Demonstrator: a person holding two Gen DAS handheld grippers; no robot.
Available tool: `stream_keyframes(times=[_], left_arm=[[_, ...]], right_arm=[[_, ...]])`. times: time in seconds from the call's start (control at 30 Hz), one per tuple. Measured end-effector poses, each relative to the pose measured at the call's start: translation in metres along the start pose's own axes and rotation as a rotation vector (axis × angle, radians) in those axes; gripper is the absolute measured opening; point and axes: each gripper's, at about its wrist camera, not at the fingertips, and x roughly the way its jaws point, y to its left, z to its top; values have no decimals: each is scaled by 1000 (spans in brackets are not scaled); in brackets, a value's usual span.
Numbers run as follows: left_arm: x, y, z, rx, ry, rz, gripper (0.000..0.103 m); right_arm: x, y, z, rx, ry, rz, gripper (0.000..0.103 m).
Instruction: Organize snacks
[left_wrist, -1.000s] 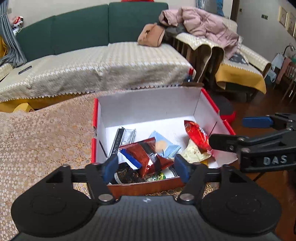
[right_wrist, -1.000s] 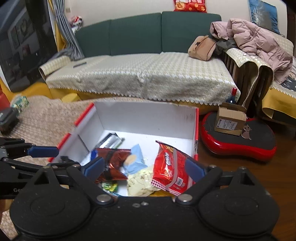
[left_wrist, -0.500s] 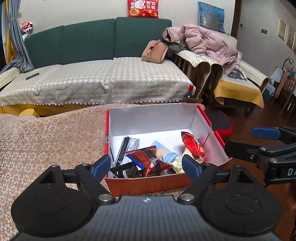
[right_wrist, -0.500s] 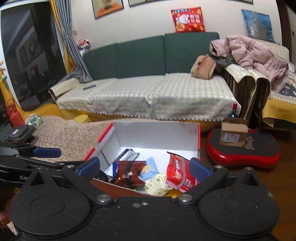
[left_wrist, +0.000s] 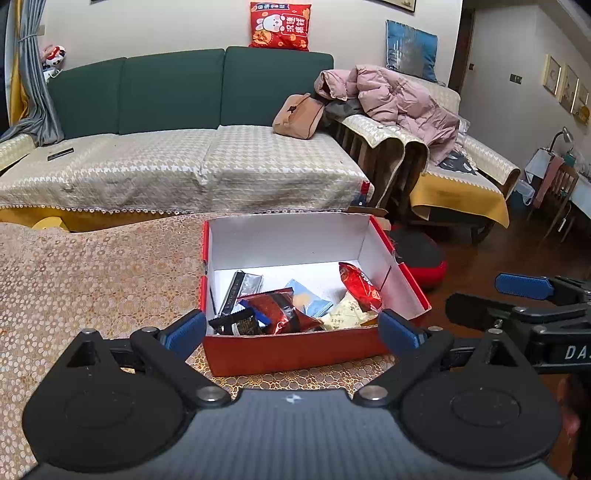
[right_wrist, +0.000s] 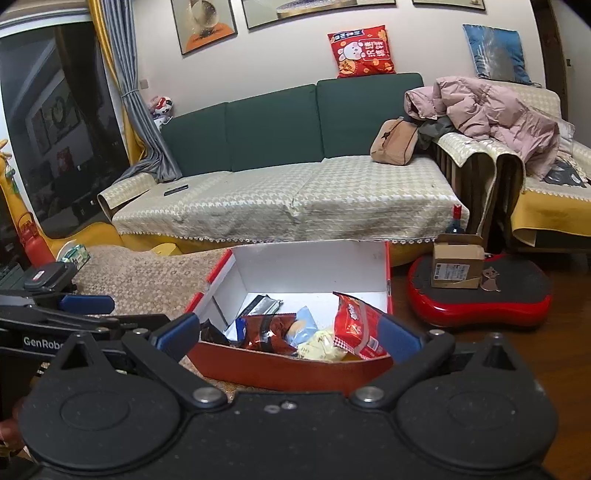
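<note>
A red cardboard box (left_wrist: 295, 354) with a white inside stands on the patterned tablecloth and holds several snack packets. Among them are a dark red foil packet (left_wrist: 280, 310), a red chip bag (left_wrist: 360, 286) and a silver bar (left_wrist: 242, 286). My left gripper (left_wrist: 291, 330) hangs just in front of the box, its jaws opening wide with nothing between them. My right gripper (right_wrist: 288, 334) is open and empty too, before the box (right_wrist: 288, 373) and its red chip bag (right_wrist: 356, 326).
The tablecloth (left_wrist: 85, 280) runs left of the box. A sofa (left_wrist: 177, 166) with a beige cover stands behind. On the wooden floor to the right lies a red board (right_wrist: 480, 299) with a small carton (right_wrist: 456, 267).
Both grippers have drawn back and up from the box, which looks smaller now. The left jaws have spread wider. The dark red packet lies in the box.
</note>
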Motion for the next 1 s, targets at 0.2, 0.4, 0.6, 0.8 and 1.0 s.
stream_keyframes(times=[0.2,0.4,0.6,0.8,1.0], left_arm=[[-11,6,-5,-22,-11,17,100],[-17,10,-8,-26,-9,32,100],[-20,11,-11,-24,-4,33,100],[-21,10,-13,-22,-6,32,100],[-21,8,-14,-23,-9,30,100]], right_arm=[[-8,4,-2,17,-13,-13,103],[-7,7,-7,24,2,-19,103],[-7,8,-11,32,11,-17,103],[-8,8,-12,39,14,-16,103],[-7,9,-14,41,22,-19,103]])
